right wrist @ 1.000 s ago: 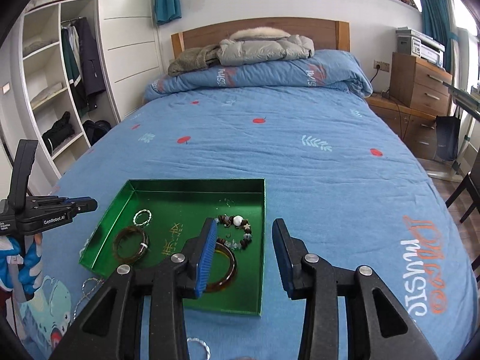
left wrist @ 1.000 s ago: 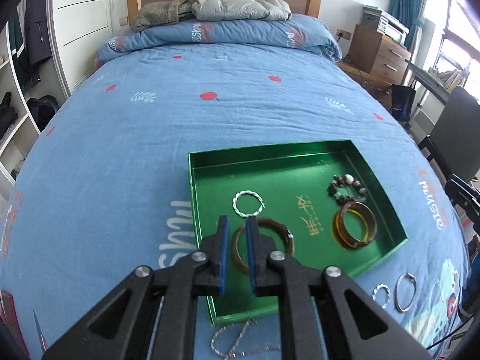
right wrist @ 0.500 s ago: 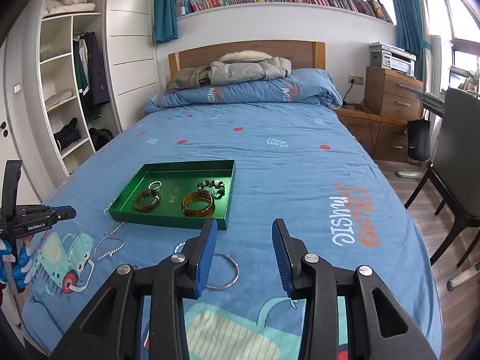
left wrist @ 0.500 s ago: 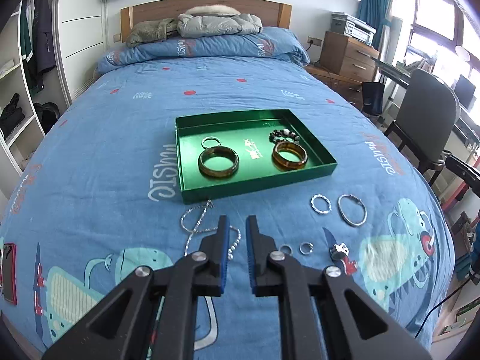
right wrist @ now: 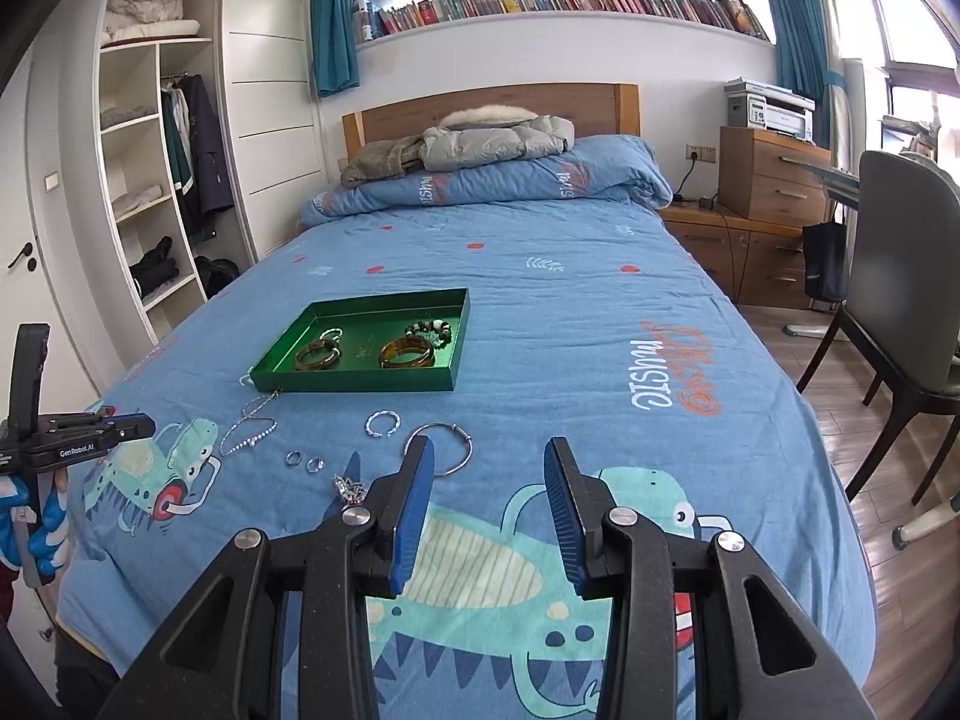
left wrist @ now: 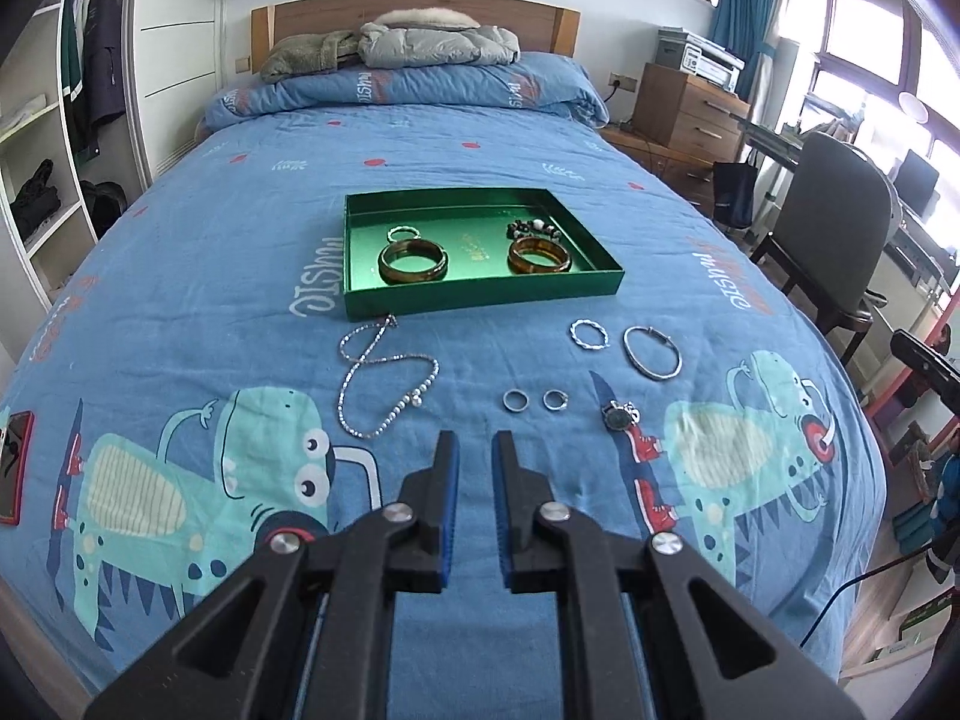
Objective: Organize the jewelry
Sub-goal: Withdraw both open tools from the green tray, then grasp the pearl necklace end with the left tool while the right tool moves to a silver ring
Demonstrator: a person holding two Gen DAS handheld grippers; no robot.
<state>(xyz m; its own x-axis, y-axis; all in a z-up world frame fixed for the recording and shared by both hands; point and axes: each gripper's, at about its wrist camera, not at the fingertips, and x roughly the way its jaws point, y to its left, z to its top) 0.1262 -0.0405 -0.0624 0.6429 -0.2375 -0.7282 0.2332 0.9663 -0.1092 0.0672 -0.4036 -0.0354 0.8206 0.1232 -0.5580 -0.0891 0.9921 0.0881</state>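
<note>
A green tray (left wrist: 480, 294) on the bed holds two amber bangles (left wrist: 413, 259), a small silver ring and a bead bracelet (left wrist: 534, 229). In front of it on the blue bedspread lie a silver necklace (left wrist: 384, 378), a twisted silver ring (left wrist: 588, 335), a silver bangle (left wrist: 651, 353), two small rings (left wrist: 515, 401) and a dark brooch (left wrist: 618, 417). My left gripper (left wrist: 475, 450) hovers near the bed's foot, narrowly open and empty. My right gripper (right wrist: 487, 462) is open and empty, just behind the silver bangle (right wrist: 441, 449). The tray shows in the right wrist view too (right wrist: 360, 381).
A red phone (left wrist: 13, 468) lies at the bed's left edge. A folded duvet and jackets (left wrist: 420, 48) sit at the headboard. A grey chair (right wrist: 900, 276) and wooden drawers (right wrist: 774, 180) stand on the right, open shelves (right wrist: 150, 180) on the left.
Both grippers have pulled back from the tray toward the foot of the bed. The left one left a brown bangle lying in the tray. The loose jewelry on the bedspread is now in view.
</note>
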